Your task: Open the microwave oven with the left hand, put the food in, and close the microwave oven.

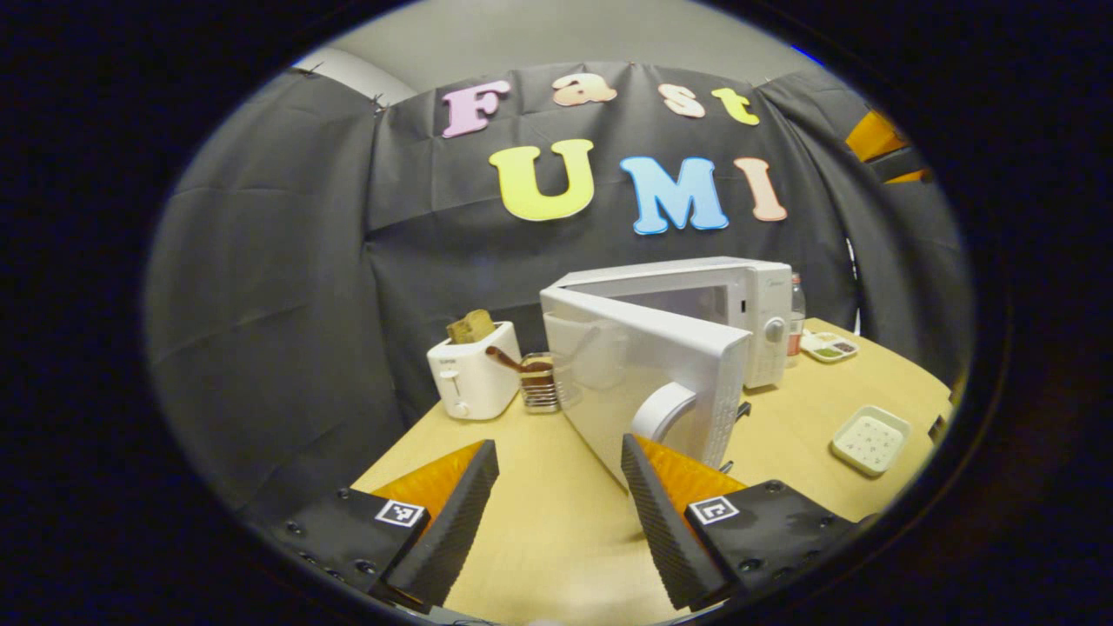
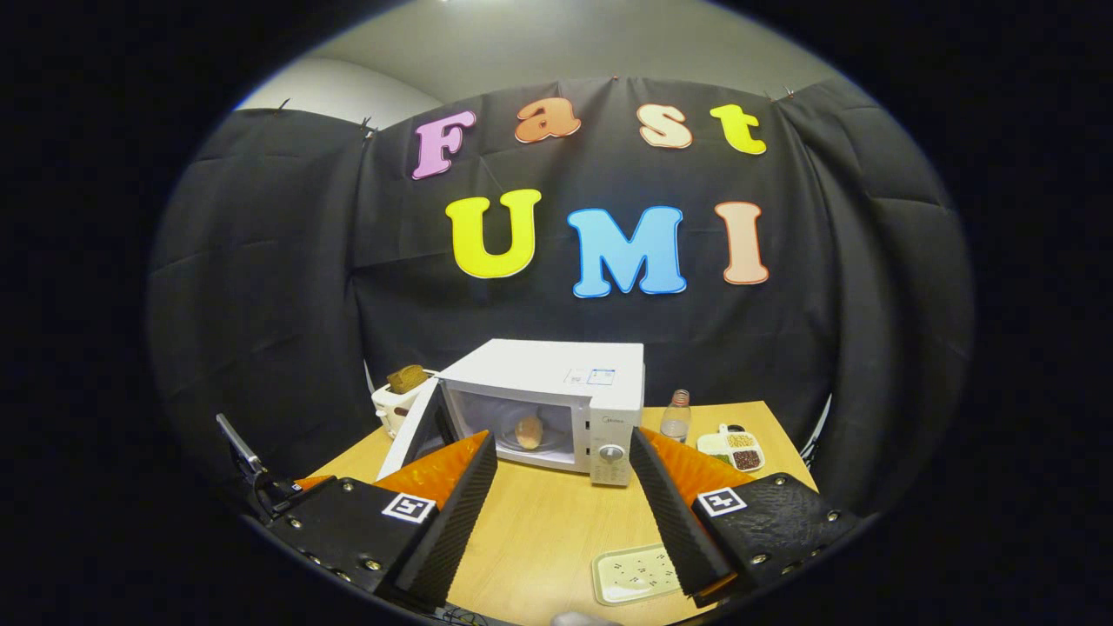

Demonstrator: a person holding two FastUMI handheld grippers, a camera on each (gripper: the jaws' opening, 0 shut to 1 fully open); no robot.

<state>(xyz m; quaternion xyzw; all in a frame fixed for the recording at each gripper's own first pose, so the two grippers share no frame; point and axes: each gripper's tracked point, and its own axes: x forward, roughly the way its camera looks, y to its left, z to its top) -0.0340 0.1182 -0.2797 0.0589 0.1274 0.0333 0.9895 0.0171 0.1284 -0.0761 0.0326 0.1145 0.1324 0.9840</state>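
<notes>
Hovering spread and empty, left tool (image 1: 556,504) faces the microwave's open door (image 1: 643,382); right tool (image 2: 561,504) likewise spread

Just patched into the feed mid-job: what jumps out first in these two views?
The white microwave at the back of the wooden table stands with its door swung open, and a piece of food already sits inside. Both grippers, left and right, are open and empty, the left one close to the door handle. A toaster holding bread stands left of the microwave.
</notes>
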